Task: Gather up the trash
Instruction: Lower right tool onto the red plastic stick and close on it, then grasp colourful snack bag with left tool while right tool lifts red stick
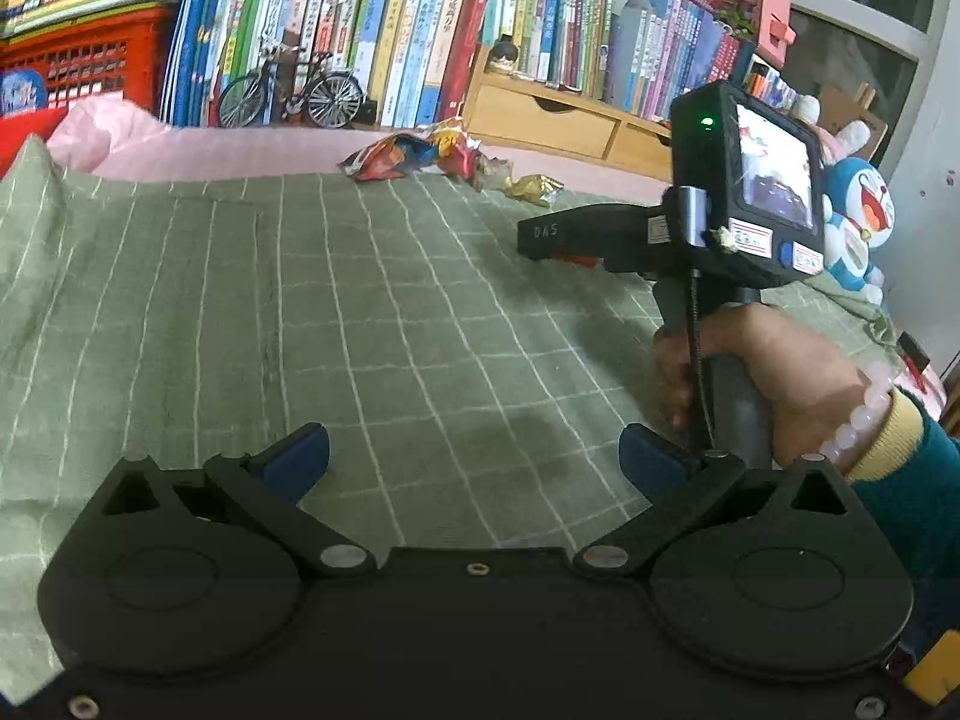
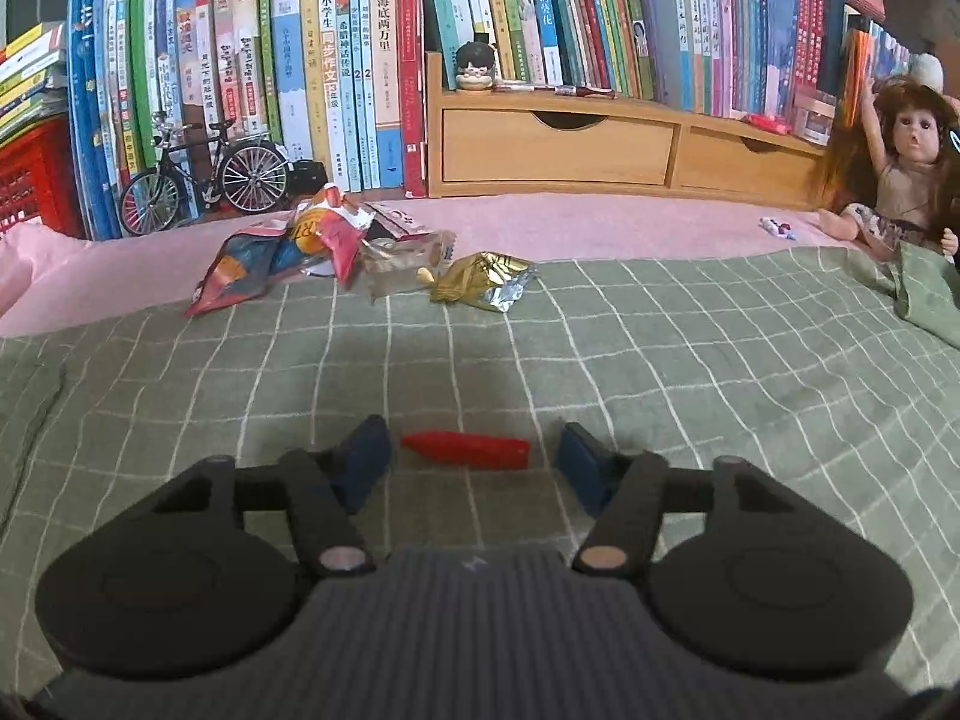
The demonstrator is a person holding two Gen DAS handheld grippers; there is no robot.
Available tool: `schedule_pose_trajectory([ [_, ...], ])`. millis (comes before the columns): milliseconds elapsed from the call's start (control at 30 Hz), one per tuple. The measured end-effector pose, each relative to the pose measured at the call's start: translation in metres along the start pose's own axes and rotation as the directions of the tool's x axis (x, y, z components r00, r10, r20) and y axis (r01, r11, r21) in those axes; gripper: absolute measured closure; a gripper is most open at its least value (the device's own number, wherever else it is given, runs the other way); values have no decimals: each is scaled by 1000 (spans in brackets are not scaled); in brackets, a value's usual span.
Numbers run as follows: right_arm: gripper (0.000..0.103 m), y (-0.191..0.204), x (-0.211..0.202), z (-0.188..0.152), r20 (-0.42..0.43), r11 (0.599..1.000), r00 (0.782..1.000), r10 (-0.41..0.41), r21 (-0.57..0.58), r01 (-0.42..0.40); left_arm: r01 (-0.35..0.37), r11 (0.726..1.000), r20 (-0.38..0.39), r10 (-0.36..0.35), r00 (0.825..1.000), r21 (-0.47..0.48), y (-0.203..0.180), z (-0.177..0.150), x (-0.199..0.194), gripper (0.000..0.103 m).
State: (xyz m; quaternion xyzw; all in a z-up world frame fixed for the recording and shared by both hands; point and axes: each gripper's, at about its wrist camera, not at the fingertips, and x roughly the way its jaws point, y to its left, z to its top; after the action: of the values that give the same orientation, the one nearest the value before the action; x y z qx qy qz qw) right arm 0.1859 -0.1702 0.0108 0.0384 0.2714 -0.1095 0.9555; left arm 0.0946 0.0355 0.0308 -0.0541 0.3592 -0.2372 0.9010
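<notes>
A small red wrapper lies flat on the green checked blanket, between the blue pads of my right gripper. A gap shows on each side of it, so the jaws stand open around it. Farther back, at the blanket's edge, lies a pile of trash: a crumpled colourful snack bag, a clear wrapper and a gold foil wrapper. In the left wrist view my left gripper hovers open over bare blanket, with a hand holding the right gripper to its right and the snack bag beyond.
A pink sheet runs behind the blanket, with a tiny candy wrapper on it. Along the back stand rows of books, a model bicycle, a wooden drawer shelf and a red crate. A doll and a blue plush sit at the right.
</notes>
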Motion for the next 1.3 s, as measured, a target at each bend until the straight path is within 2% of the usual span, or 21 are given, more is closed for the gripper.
schedule_pose_trajectory([
  [133, 55, -6, -6, -4, 17, 999, 999, 41, -14, -41, 2, 1000, -1, -2, 1000, -7, 2, -1, -1, 0],
  [367, 56, -35, -17, -10, 33, 989, 988, 149, -13, -149, -34, 999, 8, 35, 999, -11, 3, 7, 1, 0],
  [533, 56, -50, -21, -10, 24, 972, 972, 233, -40, -232, -57, 998, 12, 57, 998, -9, 1, 21, 4, 0],
  [700, 55, -65, -26, -13, 5, 953, 955, 295, -79, -294, -143, 988, 41, 141, 989, 53, -2, 53, 18, 0],
  [767, 55, -69, -28, -17, 7, 949, 954, 300, -102, -298, -146, 986, 77, 140, 987, 83, -1, 70, 31, 0],
  [867, 55, -70, -33, -22, 27, 945, 951, 309, -125, -303, -117, 983, 144, 96, 985, 143, 3, 91, 57, 0],
  [933, 55, -68, -33, -21, 24, 940, 947, 319, -138, -313, -138, 978, 135, 117, 984, 159, 9, 108, 84, 1],
  [1000, 55, -65, -32, -21, 12, 940, 950, 311, -153, -305, -176, 973, 127, 157, 979, 149, 19, 124, 113, 11],
  [1033, 55, -63, -33, -22, 14, 939, 951, 308, -163, -302, -181, 974, 136, 163, 977, 136, 24, 129, 122, 12],
  [1133, 54, -58, -39, -25, 31, 927, 945, 325, -209, -312, -155, 983, 92, 146, 985, 94, 37, 152, 152, 12],
  [1200, 54, -54, -42, -26, 42, 920, 943, 330, -240, -311, -158, 976, 83, 146, 986, 150, 36, 164, 170, 12],
  [1300, 54, -51, -46, -27, 61, 916, 943, 328, -264, -302, -150, 947, 79, 133, 988, 283, 30, 171, 189, 12],
])
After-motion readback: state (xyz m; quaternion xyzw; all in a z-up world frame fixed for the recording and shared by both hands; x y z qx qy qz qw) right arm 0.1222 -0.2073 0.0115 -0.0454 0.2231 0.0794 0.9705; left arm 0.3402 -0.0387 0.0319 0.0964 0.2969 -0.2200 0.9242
